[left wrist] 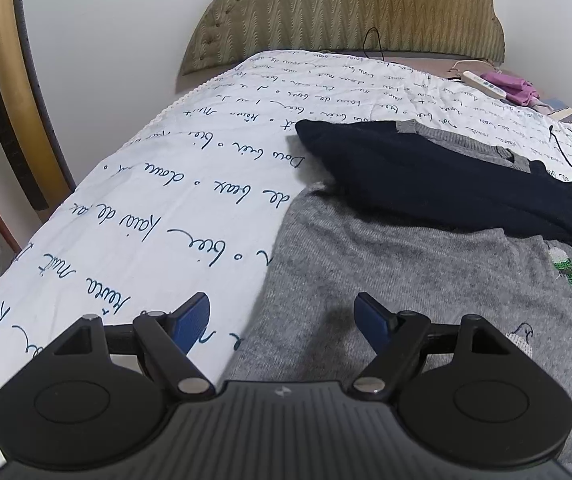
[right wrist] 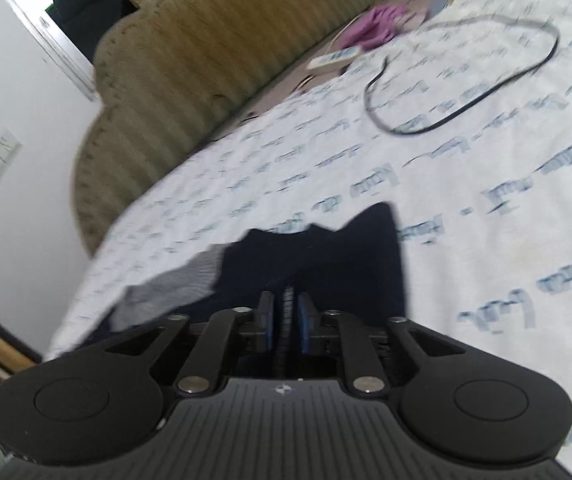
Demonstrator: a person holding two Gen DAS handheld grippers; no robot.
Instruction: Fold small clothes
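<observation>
The right gripper (right wrist: 286,312), lowest in its frame, is pinching a fold of the navy knit sleeve (right wrist: 326,264) with narrowly parted jaws, seemingly to lay it across the grey knitted sweater (left wrist: 406,280), while the left gripper (left wrist: 281,320) is hovering wide open and empty over the sweater's edge, likely ready to steady it.

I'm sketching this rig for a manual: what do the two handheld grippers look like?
Both grippers, left and right, match: matte black ribbed body with a small white emblem, two round black discs, black linkage arms on silver pivots, and blue-padded jaws. No hands, sleeves or cables show.
</observation>
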